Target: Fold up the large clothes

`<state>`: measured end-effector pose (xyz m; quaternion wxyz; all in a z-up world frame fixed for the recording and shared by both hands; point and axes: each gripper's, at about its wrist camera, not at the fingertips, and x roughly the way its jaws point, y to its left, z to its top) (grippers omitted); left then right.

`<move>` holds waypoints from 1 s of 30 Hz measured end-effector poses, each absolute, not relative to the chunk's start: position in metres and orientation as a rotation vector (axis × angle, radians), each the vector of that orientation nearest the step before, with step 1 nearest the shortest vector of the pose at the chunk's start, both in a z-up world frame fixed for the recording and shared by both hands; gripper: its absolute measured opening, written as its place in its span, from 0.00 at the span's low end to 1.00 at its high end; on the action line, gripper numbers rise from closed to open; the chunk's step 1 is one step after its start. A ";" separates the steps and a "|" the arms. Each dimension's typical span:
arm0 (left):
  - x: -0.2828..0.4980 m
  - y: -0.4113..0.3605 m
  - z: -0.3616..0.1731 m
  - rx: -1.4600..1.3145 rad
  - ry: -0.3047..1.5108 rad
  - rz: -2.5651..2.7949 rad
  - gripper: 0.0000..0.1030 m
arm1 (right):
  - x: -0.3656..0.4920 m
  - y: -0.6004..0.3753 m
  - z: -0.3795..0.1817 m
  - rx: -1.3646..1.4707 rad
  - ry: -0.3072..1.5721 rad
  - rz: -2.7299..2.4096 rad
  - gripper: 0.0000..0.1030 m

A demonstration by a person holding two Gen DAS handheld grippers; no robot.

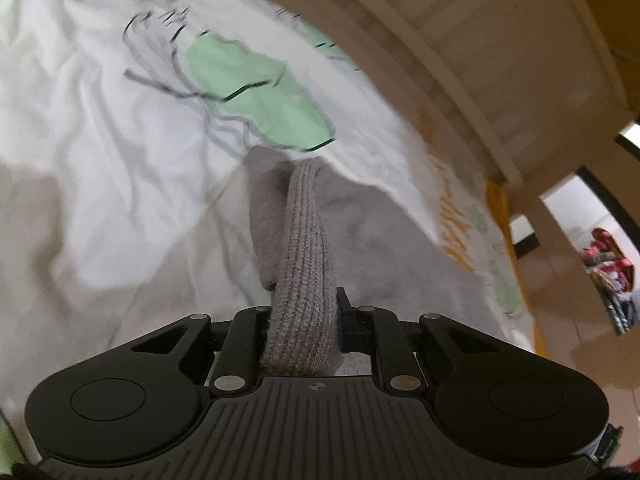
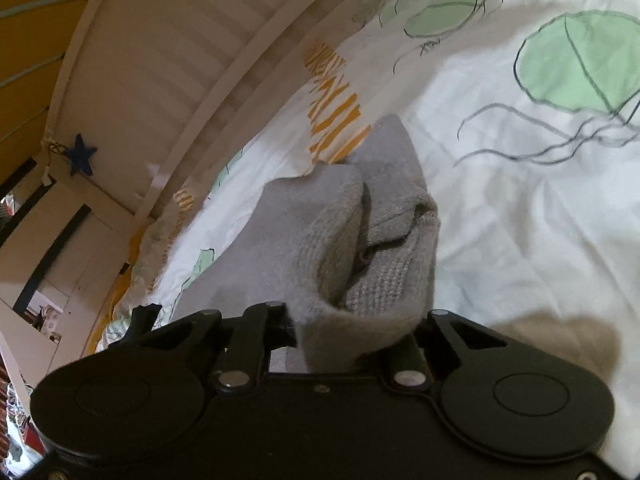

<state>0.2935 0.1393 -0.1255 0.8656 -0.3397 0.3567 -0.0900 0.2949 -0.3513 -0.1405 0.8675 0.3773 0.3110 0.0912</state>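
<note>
Since both tools, left tool (image 1: 300, 320) and right tool (image 2: 352, 328), are clamped on the grey knit sweater (image 1: 304, 240) over the bed's jellyfish duvet (image 1: 100, 120), we'd say it's soft, floppy, stretchy, so grip ribbed hems imo.

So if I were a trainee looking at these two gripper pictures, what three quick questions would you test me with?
1. True or false: the left gripper is shut on a ribbed edge of the grey knit garment.
2. Which print shows on the white bed cover? A) green jellyfish B) red cars C) blue stripes
3. Fill in: the small shape stuck on the bed frame in the right wrist view is a dark blue ____.

Key:
1. True. The right gripper also grips the garment.
2. A, green jellyfish.
3. Star.
</note>
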 end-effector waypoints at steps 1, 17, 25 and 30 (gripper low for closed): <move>0.291 0.140 -0.120 -0.717 0.740 -0.198 0.16 | 0.291 -0.349 -0.133 0.770 0.645 0.184 0.16; 0.200 0.160 -0.106 -0.663 0.922 -0.246 0.19 | 0.182 -0.357 -0.096 0.788 0.816 0.188 0.16; 0.181 0.169 -0.087 -0.557 0.798 -0.025 0.32 | 0.170 -0.374 -0.110 0.810 0.936 0.103 0.64; 0.173 0.163 -0.057 -0.490 0.695 -0.041 0.58 | 0.164 -0.369 -0.077 0.614 0.828 0.074 0.77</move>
